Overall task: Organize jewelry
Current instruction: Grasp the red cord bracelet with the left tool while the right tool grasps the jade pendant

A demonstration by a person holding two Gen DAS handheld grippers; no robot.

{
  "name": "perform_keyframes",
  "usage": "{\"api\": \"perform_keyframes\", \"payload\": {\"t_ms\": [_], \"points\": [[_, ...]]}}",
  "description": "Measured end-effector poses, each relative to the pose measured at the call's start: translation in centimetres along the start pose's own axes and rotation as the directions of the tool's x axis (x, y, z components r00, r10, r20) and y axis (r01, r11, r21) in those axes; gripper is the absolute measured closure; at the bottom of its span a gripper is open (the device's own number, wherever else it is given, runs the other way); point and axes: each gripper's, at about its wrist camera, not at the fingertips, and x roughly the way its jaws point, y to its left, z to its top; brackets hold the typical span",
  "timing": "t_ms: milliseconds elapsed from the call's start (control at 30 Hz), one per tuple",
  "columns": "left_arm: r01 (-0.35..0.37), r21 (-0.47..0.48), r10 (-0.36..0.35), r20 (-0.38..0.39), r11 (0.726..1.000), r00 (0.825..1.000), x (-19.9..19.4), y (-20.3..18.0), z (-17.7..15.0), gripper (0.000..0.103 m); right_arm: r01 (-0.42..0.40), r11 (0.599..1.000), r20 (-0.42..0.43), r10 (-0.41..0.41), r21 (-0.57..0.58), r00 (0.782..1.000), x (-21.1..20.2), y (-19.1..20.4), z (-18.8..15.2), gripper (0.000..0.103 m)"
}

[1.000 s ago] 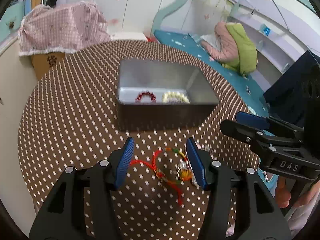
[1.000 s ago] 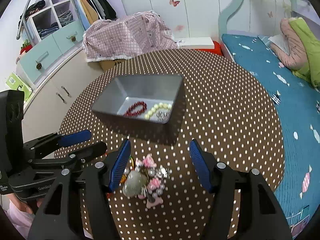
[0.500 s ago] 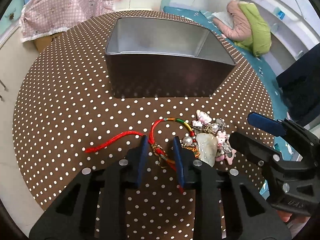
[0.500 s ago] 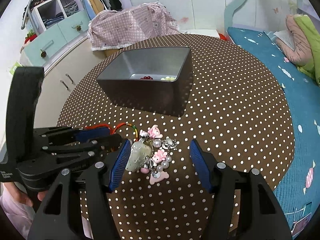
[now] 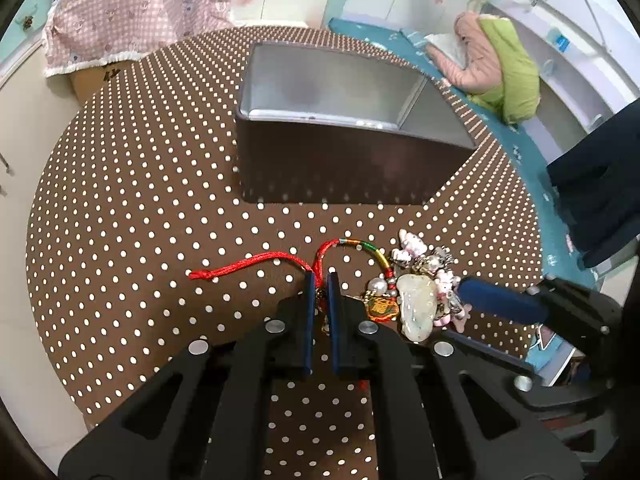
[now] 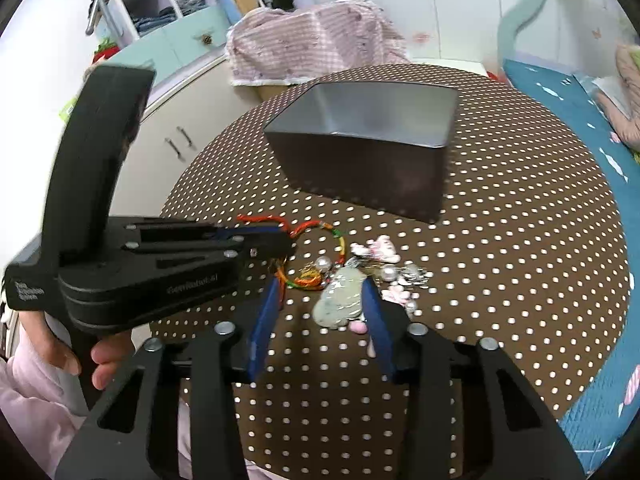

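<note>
A red and multicoloured cord bracelet (image 5: 352, 245) lies on the dotted table, joined to a cluster of pink and pearl charms (image 5: 424, 258) and a pale jade pendant (image 5: 416, 306). My left gripper (image 5: 320, 280) is shut on the red cord. It also shows in the right wrist view (image 6: 280, 240). My right gripper (image 6: 320, 292) is open, its blue pads on either side of the jade pendant (image 6: 340, 300). The dark metal tin (image 5: 344, 160) stands behind; its contents are hidden.
The round brown polka-dot table (image 5: 140, 200) ends near the grippers on the near side. A pink checked cloth (image 5: 132, 12) covers a box beyond the table. A bed with a teal sheet (image 6: 580, 100) lies to the right.
My left gripper closed fully on the red cord. My right gripper moved forward and down and narrowed, so its pads now flank the jade pendant.
</note>
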Motion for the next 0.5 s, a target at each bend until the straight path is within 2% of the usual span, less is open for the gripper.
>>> {"api": "perform_keyframes", "payload": {"t_ms": [233,300,433,500], "points": [[0.04,-0.001,-0.04,0.073,0.999,0.997,-2.6,1.6,0.1,0.097,0.103,0.995,-0.066,-0.102,0.002,0.993,1.9,-0.1,0.1,0.071],[0.047,-0.001,-0.047,0.089,0.999,0.995,-3.2,2.0,-0.1,0.097,0.144,0.989,-0.074,-0.146,-0.027,0.987,2.4,0.3,0.0,0.072],[0.074,0.0,-0.073,0.127,0.997,0.989,-4.6,2.9,-0.2,0.097,0.174,0.983,-0.072,-0.178,-0.057,0.981,3.1,1.3,0.2,0.069],[0.083,-0.002,-0.082,0.139,0.997,0.987,-4.9,2.8,-0.2,0.097,0.227,0.967,-0.06,-0.235,-0.118,0.97,3.6,2.2,0.1,0.069]]}}
